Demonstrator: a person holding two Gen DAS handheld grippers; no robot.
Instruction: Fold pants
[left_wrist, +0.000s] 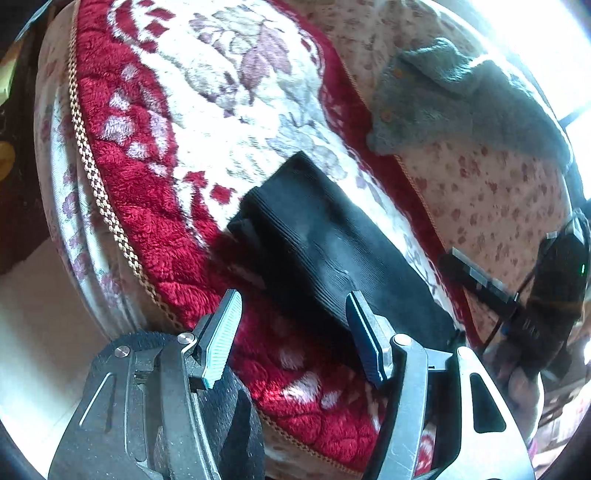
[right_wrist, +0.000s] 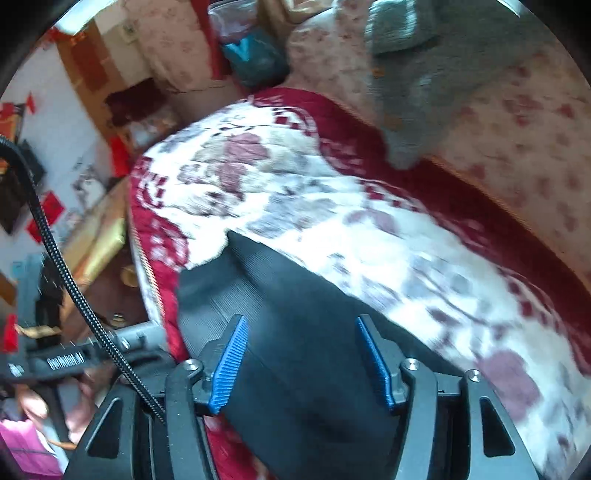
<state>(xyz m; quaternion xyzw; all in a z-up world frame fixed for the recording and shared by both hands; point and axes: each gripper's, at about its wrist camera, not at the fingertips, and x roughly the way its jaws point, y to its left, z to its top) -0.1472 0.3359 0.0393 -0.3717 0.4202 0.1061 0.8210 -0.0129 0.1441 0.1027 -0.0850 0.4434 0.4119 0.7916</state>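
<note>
Beyond the black pants (left_wrist: 332, 251) the floral cushion (left_wrist: 229, 103) lies bare; a grey garment (left_wrist: 461, 99), seemingly knitted, blocks the far corner.

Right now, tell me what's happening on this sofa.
A person is folding black pants with a handheld gripper in each hand. The pants lie on the red and white floral cushion, already doubled into a compact, layered bundle. The left gripper hovers at their near edge with its jaws apart and nothing pinched between them. The right gripper is over the pants too, jaws spread with the fabric lying between them but not clamped. A grey knitted garment lies off to the side, untouched.
</note>
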